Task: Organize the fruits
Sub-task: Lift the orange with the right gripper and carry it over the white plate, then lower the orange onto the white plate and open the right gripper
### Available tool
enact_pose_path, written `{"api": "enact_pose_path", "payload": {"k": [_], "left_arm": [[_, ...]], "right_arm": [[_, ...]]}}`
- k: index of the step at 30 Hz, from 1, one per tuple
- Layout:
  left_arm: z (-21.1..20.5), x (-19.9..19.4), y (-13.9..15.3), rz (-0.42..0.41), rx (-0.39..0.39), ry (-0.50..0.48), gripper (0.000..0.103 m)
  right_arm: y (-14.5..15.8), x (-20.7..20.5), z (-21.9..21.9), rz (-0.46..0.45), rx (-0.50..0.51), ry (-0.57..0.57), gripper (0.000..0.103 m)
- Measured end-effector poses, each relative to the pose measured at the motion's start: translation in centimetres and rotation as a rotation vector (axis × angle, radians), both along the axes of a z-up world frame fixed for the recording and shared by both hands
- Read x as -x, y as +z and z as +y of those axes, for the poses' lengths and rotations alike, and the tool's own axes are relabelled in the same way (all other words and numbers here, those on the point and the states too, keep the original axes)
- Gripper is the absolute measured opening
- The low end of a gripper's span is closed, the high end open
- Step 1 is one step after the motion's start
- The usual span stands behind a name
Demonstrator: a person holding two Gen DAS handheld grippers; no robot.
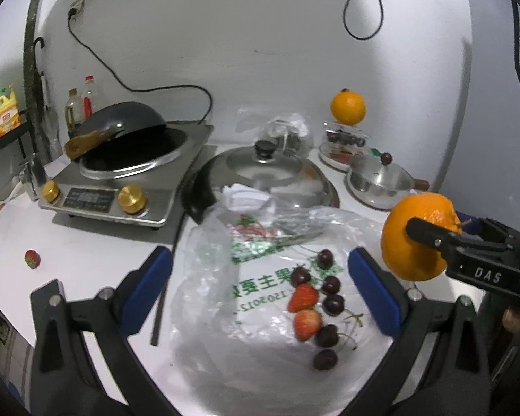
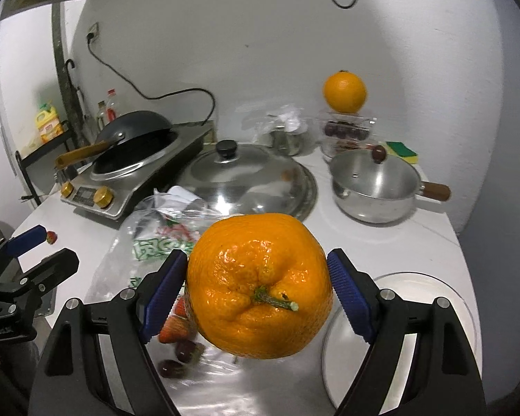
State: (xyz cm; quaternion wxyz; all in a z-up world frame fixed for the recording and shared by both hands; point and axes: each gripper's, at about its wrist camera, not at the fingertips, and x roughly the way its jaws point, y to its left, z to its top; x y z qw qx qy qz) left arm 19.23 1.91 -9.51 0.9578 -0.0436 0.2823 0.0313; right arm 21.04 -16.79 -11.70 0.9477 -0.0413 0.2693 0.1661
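Right tongs (image 2: 256, 294) pinch a bumpy, glossy orange (image 2: 260, 287), stem stub attached; left tongs (image 1: 260, 287) spread.

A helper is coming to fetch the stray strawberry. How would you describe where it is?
Find the induction cooker with gold knobs at the counter's left. The stray strawberry lies in front of its left corner, alone on bare white counter. The other strawberries sit among cherries on the plastic bag.

Fruit on your counter, one orange lifted

Your bumpy orange (image 2: 260, 287) hangs clamped, stem facing you; a second orange (image 1: 348, 107) sits atop a clear box. Two strawberries (image 1: 303, 298) and dark cherries (image 1: 332, 303) lie on the plastic bag (image 1: 225, 277); one strawberry (image 1: 32, 259) lies apart, left.
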Motion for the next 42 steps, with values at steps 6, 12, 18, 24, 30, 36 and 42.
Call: {"api": "enact_pose_path", "payload": {"k": [6, 12, 18, 24, 30, 36, 42], "left_arm": [[-2.6, -0.6, -0.3, 0.017, -0.011, -0.025, 0.102], [-5.0, -1.3, -0.2, 0.027, -0.033, -0.045, 0.102], [-6.8, -2.2, -0.4, 0.038, -0.045, -0.062, 0.102], [-8.3, -3.1, -0.7, 0.051, -0.057, -0.076, 0.102], [-9.3, -4.2, -1.4, 0.068, -0.060, -0.082, 0.102], [-10.3, -5.4, -2.3, 0.089, -0.063, -0.092, 0.102], [-10.9, -6.5, -3.0, 0.106, -0.067, -0.097, 0.102]], "right_arm": [[0.1, 0.1, -2.9, 0.000, -0.012, -0.025, 0.085], [0.0, -0.1, -5.7, -0.002, -0.030, -0.050, 0.085], [-0.2, -0.5, -8.1, 0.002, -0.041, -0.074, 0.085], [-0.6, -1.4, -10.3, 0.011, -0.050, -0.101, 0.085], [-1.2, -2.3, -11.7, 0.027, -0.052, -0.117, 0.085], [-2.2, -3.3, -12.5, 0.049, -0.050, -0.126, 0.085], [-3.1, -4.3, -13.3, 0.068, -0.054, -0.140, 0.085]]}}
